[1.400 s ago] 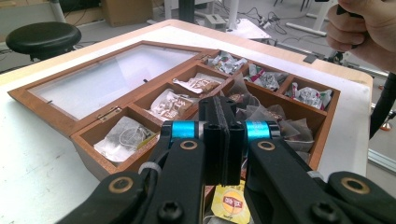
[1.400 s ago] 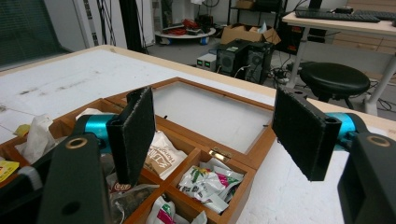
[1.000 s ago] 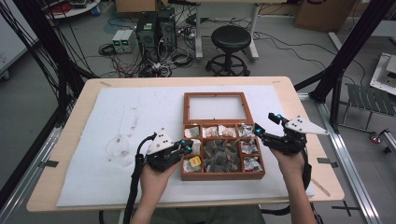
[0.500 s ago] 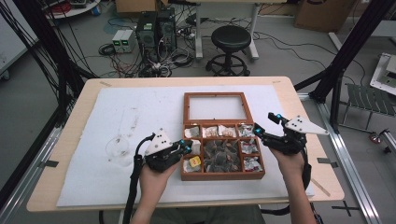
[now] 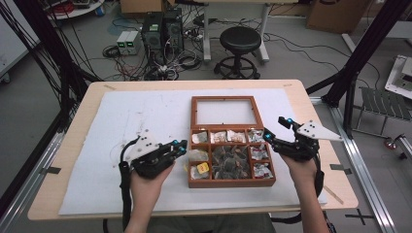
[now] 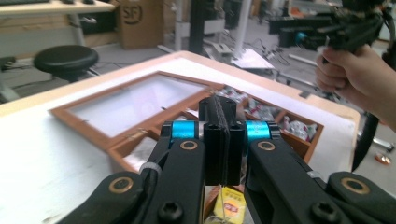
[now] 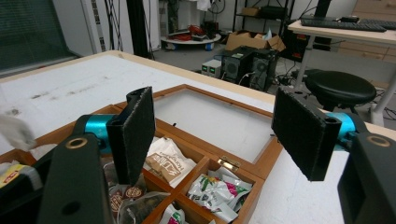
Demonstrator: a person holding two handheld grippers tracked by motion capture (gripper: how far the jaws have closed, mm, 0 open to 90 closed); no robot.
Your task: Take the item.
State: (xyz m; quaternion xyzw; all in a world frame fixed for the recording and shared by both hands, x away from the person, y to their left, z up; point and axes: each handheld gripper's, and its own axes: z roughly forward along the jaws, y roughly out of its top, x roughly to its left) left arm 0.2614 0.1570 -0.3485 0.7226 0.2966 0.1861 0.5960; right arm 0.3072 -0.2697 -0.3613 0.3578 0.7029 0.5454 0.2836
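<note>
Currently the wooden box (image 5: 231, 156) lies open on the table (image 5: 97, 92), its glazed lid (image 5: 223, 111) folded flat behind so the compartments are reachable. The left gripper (image 5: 179, 146) sits just beside the box's left edge, fingers pressed together with nothing between them. The right gripper (image 5: 272, 130) hovers at the right edge, fingers apart and empty, likely positioned for a pick. Packet (image 7: 166, 161) labels are too small to read; a yellow packet (image 6: 230, 205) is partly hidden behind the left gripper.
</note>
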